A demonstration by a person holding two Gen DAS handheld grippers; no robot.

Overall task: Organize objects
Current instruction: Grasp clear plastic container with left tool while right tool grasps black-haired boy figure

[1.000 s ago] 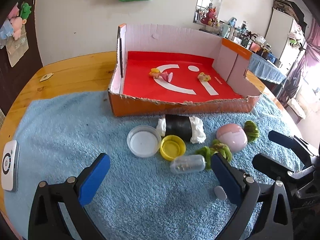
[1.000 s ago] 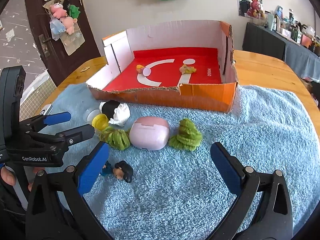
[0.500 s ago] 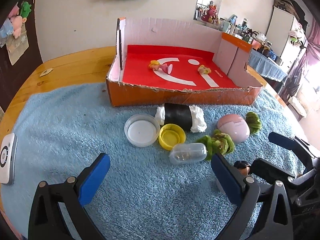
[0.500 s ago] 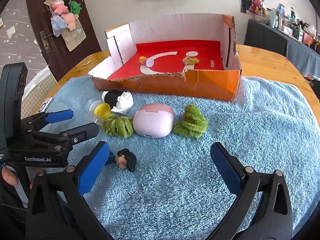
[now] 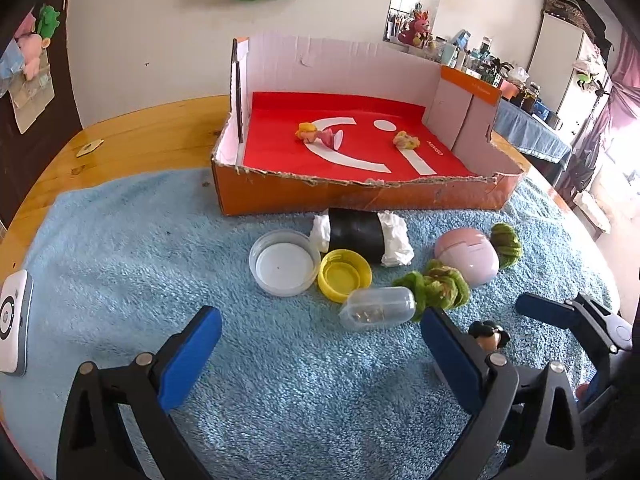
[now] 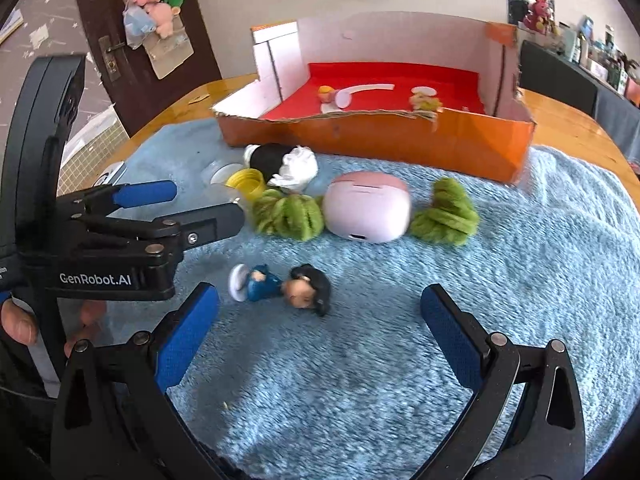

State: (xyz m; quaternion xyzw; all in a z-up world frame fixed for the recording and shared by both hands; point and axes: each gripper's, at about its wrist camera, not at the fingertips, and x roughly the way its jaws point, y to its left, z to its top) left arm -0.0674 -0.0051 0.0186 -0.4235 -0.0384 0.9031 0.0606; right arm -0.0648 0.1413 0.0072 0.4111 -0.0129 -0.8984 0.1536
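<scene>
An orange cardboard box (image 5: 360, 196) with a red floor holds two small figures (image 5: 318, 135). In front of it on the blue towel lie a black roll with white paper (image 5: 360, 236), a clear lid (image 5: 284, 266), a yellow cap (image 5: 344, 274), a clear capsule (image 5: 378, 307), a green yarn bundle (image 5: 438, 286), a pink case (image 6: 368, 212), a second green bundle (image 6: 446, 214) and a dark-haired toy figure (image 6: 284, 286). My left gripper (image 5: 320, 356) is open just short of the capsule. My right gripper (image 6: 320, 332) is open, with the toy figure lying just ahead of its fingertips.
A white device (image 5: 14, 322) lies at the towel's left edge. The wooden table (image 5: 140, 136) shows around the towel. A dark door (image 6: 140, 40) with plush toys stands at the back left. A person's fingers (image 6: 20, 320) hold the left gripper's handle.
Both grippers have moved forward toward the objects. The toy figure now lies nearer my right gripper's fingers, and the capsule nearer my left. Both stay open.
</scene>
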